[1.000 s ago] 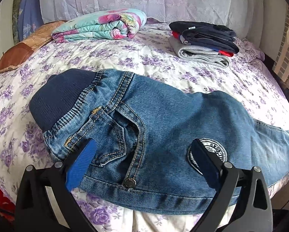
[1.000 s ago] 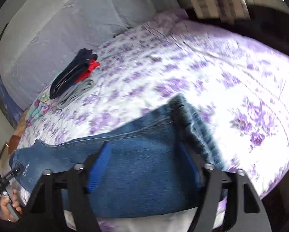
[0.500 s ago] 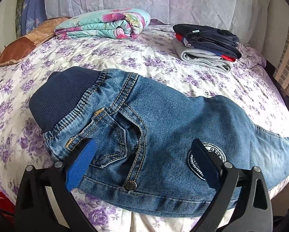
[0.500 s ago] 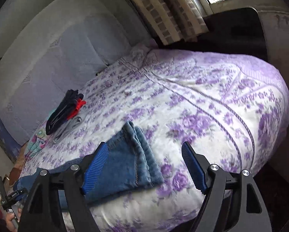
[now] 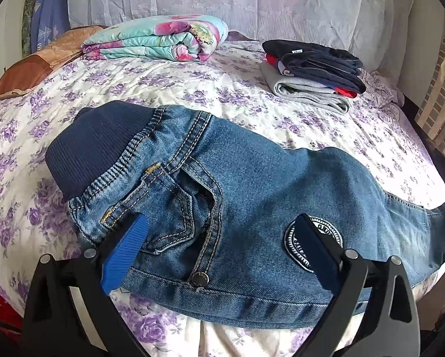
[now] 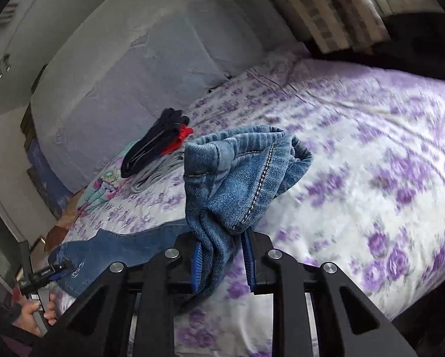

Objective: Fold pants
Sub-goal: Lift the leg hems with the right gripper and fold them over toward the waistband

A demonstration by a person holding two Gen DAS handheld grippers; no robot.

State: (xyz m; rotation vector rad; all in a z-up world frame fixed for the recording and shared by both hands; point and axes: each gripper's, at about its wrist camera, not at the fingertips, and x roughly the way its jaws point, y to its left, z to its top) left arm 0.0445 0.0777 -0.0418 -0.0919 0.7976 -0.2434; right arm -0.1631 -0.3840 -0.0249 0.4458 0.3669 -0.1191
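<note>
Now the right tongs [image 6: 221,263] are clamped on the bunched leg ends [image 6: 240,175] of the jeans [image 5: 252,196], lifted clear of the bed [image 6: 371,154]; half a second ago those same tongs were spread wide with the hems lying flat between them, so the grab has just been made. I judge that this starts the fold: the leg ends can be carried over toward the waistband [image 5: 94,145].

The left tongs [image 5: 222,253] hover open over the hip of the jeans, one pad above the pocket [image 5: 174,223], the other over the round patch [image 5: 311,241]; they grip nothing and sit much as they did a second ago. They look placed to hold the top half down, though I cannot tell whether they touch the denim.

The jeans lie along the near edge of the bed, waistband toward the left side, legs running right to where the right tongs hold them.

Room is good. The middle of the bed behind the jeans is bare. A folded stack [image 5: 311,68] sits near the far right corner and a floral quilt [image 5: 159,41] along the far edge, both well apart from the jeans. The near edge is the risk: denim already lies at it and could slide off.
</note>
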